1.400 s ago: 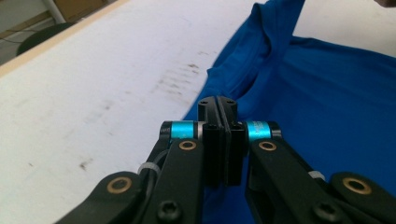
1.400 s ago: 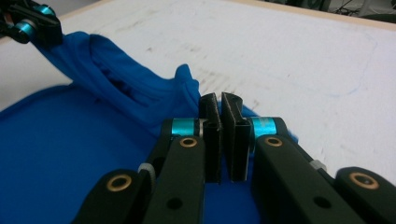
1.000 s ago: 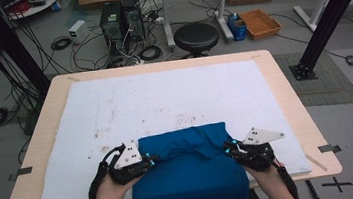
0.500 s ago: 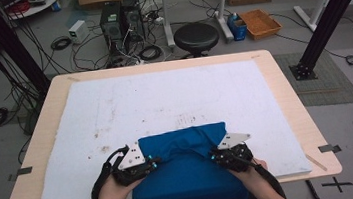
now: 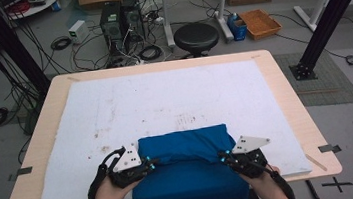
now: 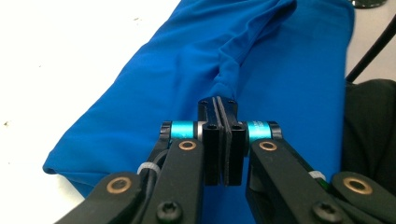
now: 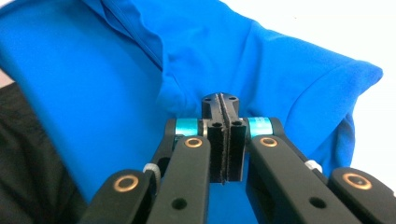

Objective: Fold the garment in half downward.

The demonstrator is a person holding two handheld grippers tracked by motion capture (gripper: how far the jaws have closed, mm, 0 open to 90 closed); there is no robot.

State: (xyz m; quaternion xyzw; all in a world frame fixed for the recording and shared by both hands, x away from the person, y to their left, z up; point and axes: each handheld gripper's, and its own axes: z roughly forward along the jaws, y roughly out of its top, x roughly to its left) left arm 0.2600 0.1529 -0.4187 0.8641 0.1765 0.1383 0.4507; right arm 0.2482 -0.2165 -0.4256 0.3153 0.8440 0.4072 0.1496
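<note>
Both the left gripper (image 5: 147, 164) and right gripper (image 5: 223, 157) pinch the blue cloth's (image 5: 187, 171) side edges (right jaws just closed), so folding calls for an even lift.

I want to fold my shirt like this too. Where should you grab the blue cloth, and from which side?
Grab the blue cloth at its two side edges, one from the left, one from the right. It lies wide and flat across the table's near edge. The left gripper and right gripper each pinch a bunched fold there, jaws shut.
</note>
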